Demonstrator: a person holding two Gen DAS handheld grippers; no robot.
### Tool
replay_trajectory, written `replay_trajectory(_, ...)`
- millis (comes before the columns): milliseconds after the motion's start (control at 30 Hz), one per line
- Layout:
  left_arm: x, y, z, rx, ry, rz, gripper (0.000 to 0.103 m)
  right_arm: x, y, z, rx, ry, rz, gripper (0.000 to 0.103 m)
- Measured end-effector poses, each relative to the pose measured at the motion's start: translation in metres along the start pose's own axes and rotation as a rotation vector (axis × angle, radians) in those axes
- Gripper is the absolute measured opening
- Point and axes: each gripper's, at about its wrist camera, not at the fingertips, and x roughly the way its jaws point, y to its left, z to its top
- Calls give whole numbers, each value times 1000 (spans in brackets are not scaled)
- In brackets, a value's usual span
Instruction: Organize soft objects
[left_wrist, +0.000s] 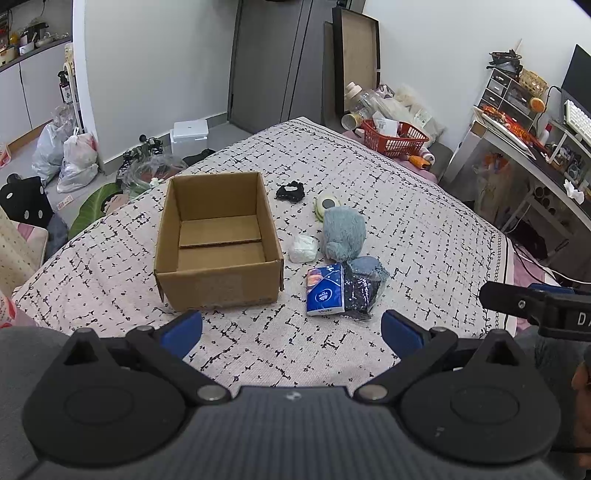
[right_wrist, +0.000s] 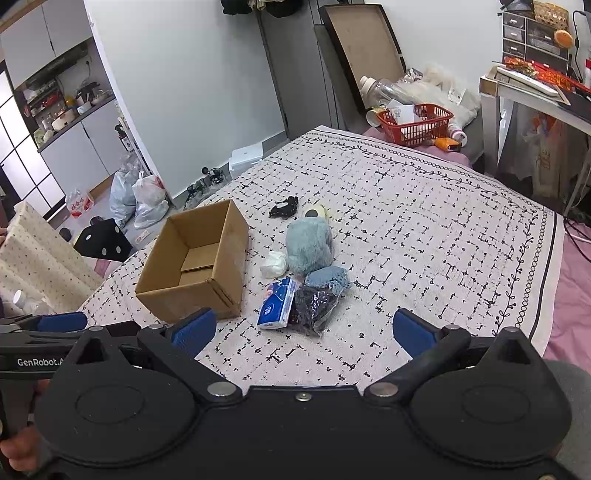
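Both hand-held grippers — left (left_wrist: 291, 330), right (right_wrist: 304, 328) — hover with fingers apart, empty; soft items lie on the bed beside the empty cardboard box (left_wrist: 218, 240); the tissue pack (left_wrist: 325, 291) likely light, compressible, slick-wrapped — pinch across its short sides.

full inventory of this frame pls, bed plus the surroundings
cardboard box: 1, brown, open, nothing inside, left on bed
scrunchie: 1, black, beyond box
round pad: 1, pale yellow, grey centre, behind plush
plush: 1, teal, mid bed
white wad: 1, between box and plush
tissue pack: 1, blue, nearest camera
bagged dark cloth: 1, against pack's right
bedspread: white, black flecks
basket: 1, red, far edge
left tongs: open, blue pads
right tongs: open, blue pads
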Motion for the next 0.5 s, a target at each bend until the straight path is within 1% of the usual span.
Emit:
replay_trajectory(267,14,-4,5,-22,4,0,102,15,-11,5,15,18,5,103)
replay_trajectory(400,23,-9,6,-25,1,1,102,25,-23,10,61,22,16,103)
replay_trajectory(500,31,-12,7,-36,-7,-7,100,34,-29,14,96,21,23,102)
